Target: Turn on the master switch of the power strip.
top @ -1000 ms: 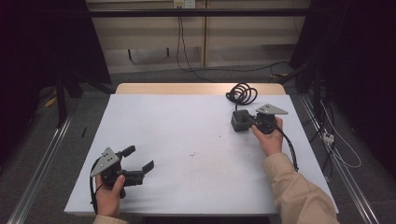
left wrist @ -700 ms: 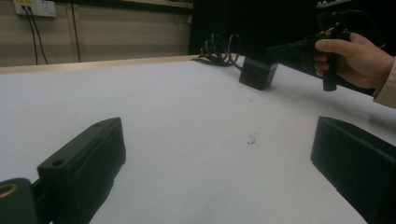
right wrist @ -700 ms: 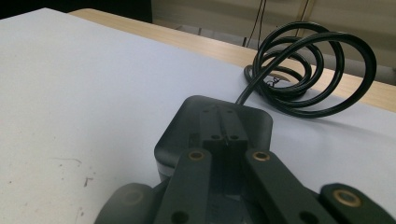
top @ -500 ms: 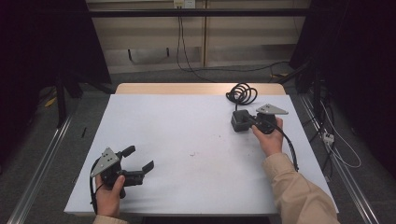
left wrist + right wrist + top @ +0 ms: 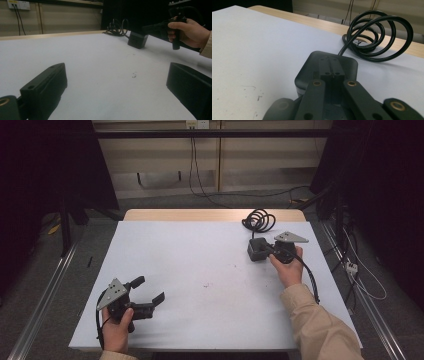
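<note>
A black power adapter lies on the white table top at the far right, and its black cable coil rests just behind it. My right gripper is shut, its closed tips lying on top of the adapter with nothing between them. Beyond the tips of the right gripper the cable coil stands up in loops. My left gripper sits open near the table's front left, with bare table between its jaws. Across the table from the left gripper are the adapter and the other hand.
The table's far edge is a bare wooden strip. A few small dark marks dot the white top near the middle. Metal rails run along the floor on both sides, and loose cables lie on the floor at the right.
</note>
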